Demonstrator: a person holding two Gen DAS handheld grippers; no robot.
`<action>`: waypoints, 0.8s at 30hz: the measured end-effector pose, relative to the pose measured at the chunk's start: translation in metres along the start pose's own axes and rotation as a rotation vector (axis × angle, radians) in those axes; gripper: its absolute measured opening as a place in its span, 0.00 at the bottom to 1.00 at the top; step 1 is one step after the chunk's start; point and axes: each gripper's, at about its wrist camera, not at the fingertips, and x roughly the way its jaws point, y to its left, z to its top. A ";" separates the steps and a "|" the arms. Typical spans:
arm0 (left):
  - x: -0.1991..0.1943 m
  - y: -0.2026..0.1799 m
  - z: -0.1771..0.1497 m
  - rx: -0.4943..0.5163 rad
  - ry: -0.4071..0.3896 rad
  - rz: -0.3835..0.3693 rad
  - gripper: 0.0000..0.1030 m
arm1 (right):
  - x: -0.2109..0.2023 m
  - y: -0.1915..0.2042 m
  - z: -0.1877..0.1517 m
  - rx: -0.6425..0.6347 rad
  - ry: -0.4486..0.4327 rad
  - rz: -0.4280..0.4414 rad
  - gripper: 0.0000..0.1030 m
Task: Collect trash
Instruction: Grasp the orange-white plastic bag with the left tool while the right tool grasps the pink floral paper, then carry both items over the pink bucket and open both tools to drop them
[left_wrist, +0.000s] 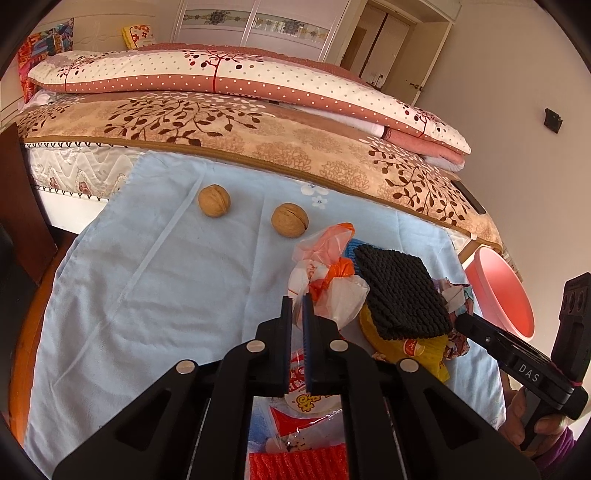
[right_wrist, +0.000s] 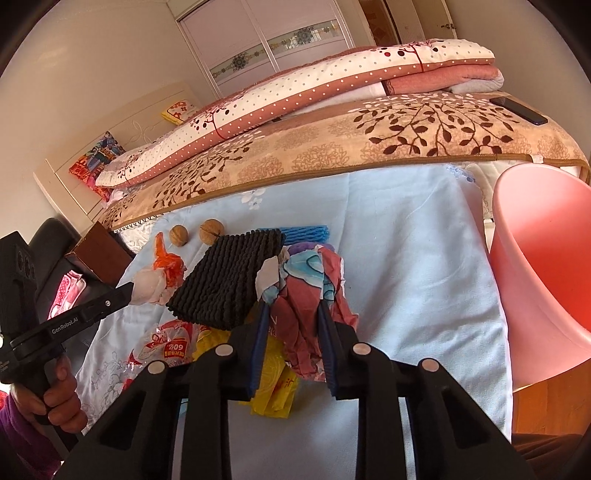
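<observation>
"DAS" and "GenRobot.AI" on tongs (left_wrist: 526, 365)

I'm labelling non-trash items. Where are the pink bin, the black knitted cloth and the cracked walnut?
pink bin (right_wrist: 546, 266): right wrist view, inner wall.
black knitted cloth (left_wrist: 400, 291): left wrist view, middle of its top.
cracked walnut (left_wrist: 289, 218): left wrist view, shell centre.

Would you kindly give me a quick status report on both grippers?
Left gripper nearly shut on plastic bag. Right gripper clamped on crumpled wrapper. Pink bin open to the right. Black cloth lies over the trash.
</observation>
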 end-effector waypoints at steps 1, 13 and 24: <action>-0.001 -0.002 0.001 0.003 -0.003 0.000 0.04 | -0.005 0.001 0.000 -0.006 -0.012 -0.002 0.24; -0.027 -0.039 0.009 0.044 -0.071 -0.049 0.04 | -0.064 -0.010 0.004 0.008 -0.144 -0.021 0.24; -0.036 -0.107 0.013 0.146 -0.097 -0.153 0.04 | -0.112 -0.051 0.011 0.085 -0.253 -0.090 0.24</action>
